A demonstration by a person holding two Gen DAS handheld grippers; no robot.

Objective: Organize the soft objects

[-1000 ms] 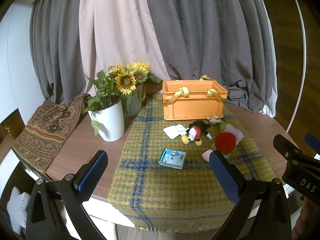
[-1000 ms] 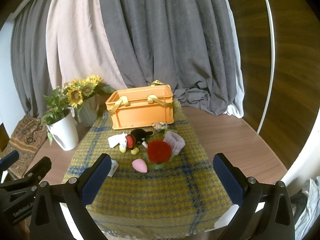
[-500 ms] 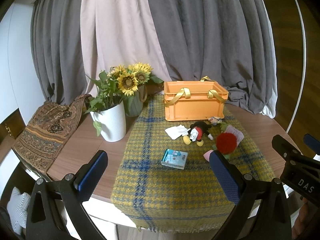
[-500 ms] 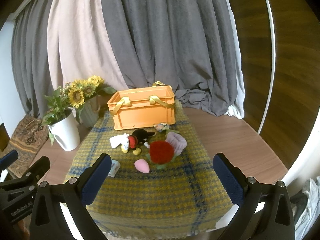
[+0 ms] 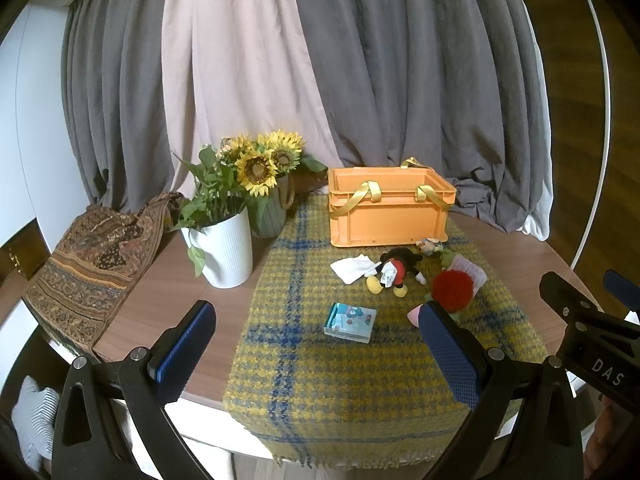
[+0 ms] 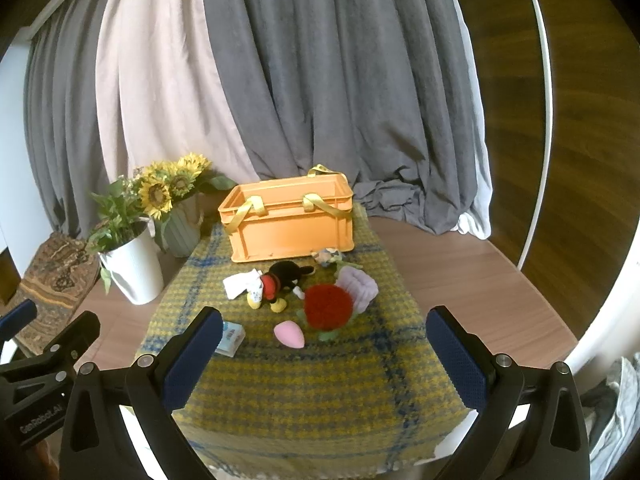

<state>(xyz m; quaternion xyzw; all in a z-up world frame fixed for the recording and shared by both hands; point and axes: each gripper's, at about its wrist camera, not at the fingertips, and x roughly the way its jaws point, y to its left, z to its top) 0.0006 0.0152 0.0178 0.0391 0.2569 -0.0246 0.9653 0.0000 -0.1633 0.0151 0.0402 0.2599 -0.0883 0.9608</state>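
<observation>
Grey and pale pink curtains (image 5: 320, 80) are hung behind a round wooden desk (image 5: 520, 248), over which a yellow and blue plaid cloth (image 5: 304, 360) is laid from the far side to the near edge. At the far end of the cloth one orange crate (image 5: 388, 216) with yellow strap handles is seen, open at the top. Just in front of it the soft objects are gathered: one mouse plush (image 5: 394, 272) lying on its side, one white cloth (image 5: 354, 268) touching it on the left, one red pompom (image 5: 452, 290) to its right, one lilac knitted piece (image 6: 358, 286) behind the pompom, one pink egg-shaped sponge (image 6: 289, 334) nearer, and one small pale toy (image 6: 328, 257) close to the crate wall. One small blue and white packet (image 5: 351, 322) is set apart on the near left. Two vases are placed at the left: a white ribbed one (image 5: 224, 252) with greenery and a grey-green one (image 5: 268, 216) with sunflowers. One patterned fabric (image 5: 92, 264) is draped over the left edge of the desk. The left tongs (image 5: 316, 354) and the right tongs (image 6: 324, 356) are held spread wide above the near edge, with nothing between the fingers; the sponge is partly hidden by a finger of the left tongs in the left wrist view.
</observation>
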